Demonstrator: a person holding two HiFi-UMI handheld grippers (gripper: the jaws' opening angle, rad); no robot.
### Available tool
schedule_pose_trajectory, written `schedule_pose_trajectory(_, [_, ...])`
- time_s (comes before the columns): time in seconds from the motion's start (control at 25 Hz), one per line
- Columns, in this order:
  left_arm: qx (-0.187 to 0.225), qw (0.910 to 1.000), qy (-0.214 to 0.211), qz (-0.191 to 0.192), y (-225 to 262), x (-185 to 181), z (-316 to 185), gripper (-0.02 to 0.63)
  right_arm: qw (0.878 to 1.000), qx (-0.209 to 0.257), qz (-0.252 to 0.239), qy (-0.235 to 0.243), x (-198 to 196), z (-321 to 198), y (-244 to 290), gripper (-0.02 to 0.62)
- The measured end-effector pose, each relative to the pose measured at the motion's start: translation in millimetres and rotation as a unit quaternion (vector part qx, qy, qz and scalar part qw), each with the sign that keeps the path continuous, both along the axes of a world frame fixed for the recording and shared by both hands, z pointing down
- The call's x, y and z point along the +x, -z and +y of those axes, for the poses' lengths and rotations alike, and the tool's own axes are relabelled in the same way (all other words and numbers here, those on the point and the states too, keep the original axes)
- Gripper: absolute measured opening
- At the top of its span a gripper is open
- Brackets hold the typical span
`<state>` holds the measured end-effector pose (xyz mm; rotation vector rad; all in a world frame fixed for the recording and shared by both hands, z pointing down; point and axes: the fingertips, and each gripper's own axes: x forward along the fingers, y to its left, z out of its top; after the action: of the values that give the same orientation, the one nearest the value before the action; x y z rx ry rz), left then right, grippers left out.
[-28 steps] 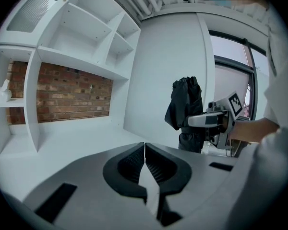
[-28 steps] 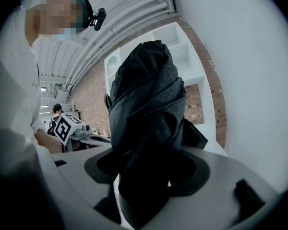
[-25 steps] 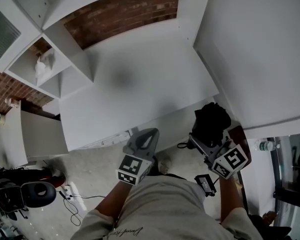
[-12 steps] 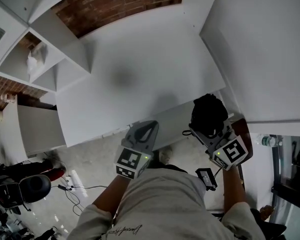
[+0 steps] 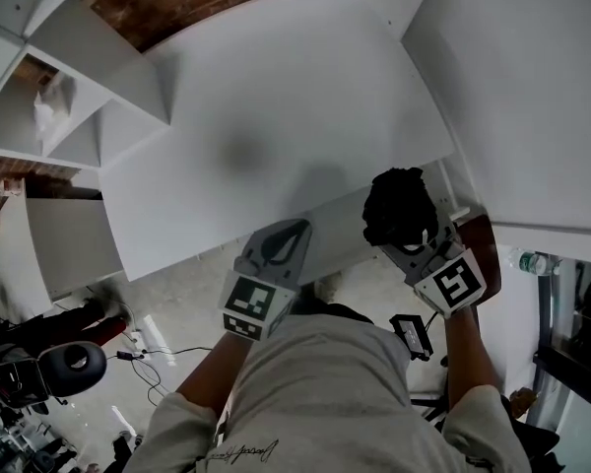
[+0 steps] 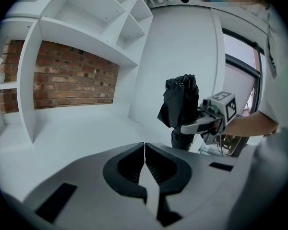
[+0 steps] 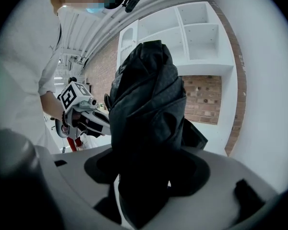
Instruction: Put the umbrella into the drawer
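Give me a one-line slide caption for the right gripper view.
Right tool clamped on a folded black umbrella, with the left tool and white shelving beyond.

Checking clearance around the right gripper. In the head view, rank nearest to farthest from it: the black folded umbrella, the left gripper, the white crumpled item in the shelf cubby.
1. Black folded umbrella, clamped in the jaws of the right gripper.
2. Left gripper, leftward, by the front edge of the white desk.
3. White crumpled item, far left in the white shelf cubby.
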<state>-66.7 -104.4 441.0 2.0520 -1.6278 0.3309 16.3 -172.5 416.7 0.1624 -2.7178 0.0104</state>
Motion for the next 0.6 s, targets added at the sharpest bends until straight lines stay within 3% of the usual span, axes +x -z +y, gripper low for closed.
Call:
schedule_pose_trajectory(0.16, [-0.004,1.0,0.0,0.002,-5.9,-1.0,-3.5,0.017,1.0,0.006,-0.001,0.011,-2.6,-1.8,-4.9,0.275])
schedule_pose_trajectory(0.44, [-0.008,0.9999,0.0,0.007,-14.1,-6.4,-7.6,0.017,0.996,0.055,0.048,0.058,-8.2,0.7,-26.1,0.275])
schedule_pose_trajectory(0.6, [-0.011,0.9999,0.003,0.012,-14.6,-8.2,-11.1,0.017,0.994,0.058,0.068,0.067,-8.5,-0.1,-40.5,0.275])
